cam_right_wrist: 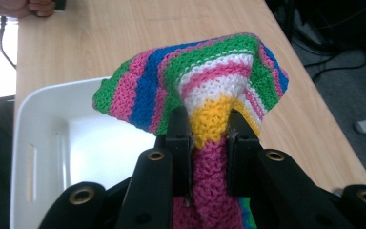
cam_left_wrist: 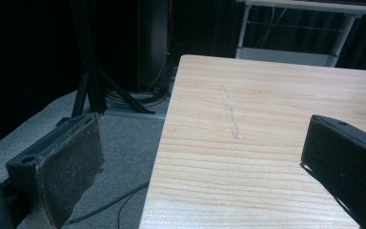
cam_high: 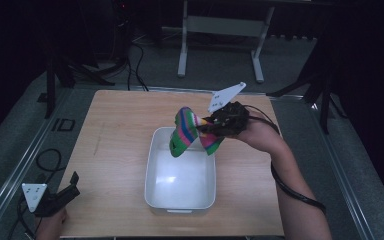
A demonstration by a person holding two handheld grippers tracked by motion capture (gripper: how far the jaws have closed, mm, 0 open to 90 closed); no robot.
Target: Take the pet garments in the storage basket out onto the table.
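Left gripper (cam_high: 62, 196) idles at 7 o'clock off the counter (cam_high: 115, 150), jaws wide, empty; white bin (cam_high: 180, 172) centre; right gripper (cam_high: 215, 125) at 1 o'clock, jaws clamped on striped knit cloth (cam_high: 187, 131) held above the bin's far rim: pick apparently done, placing elsewhere judged left.

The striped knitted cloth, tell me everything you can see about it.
The knitted cloth looks like soft crocheted yarn in stripes of green, pink, blue, white and yellow. The right gripper is shut on a bunched fold of it, both jaws pressing on the yarn. It is held up in the air, draping to both sides of the jaws, above the far end of the white bin on the wooden table. Apart from the jaws, nothing seems to touch it.
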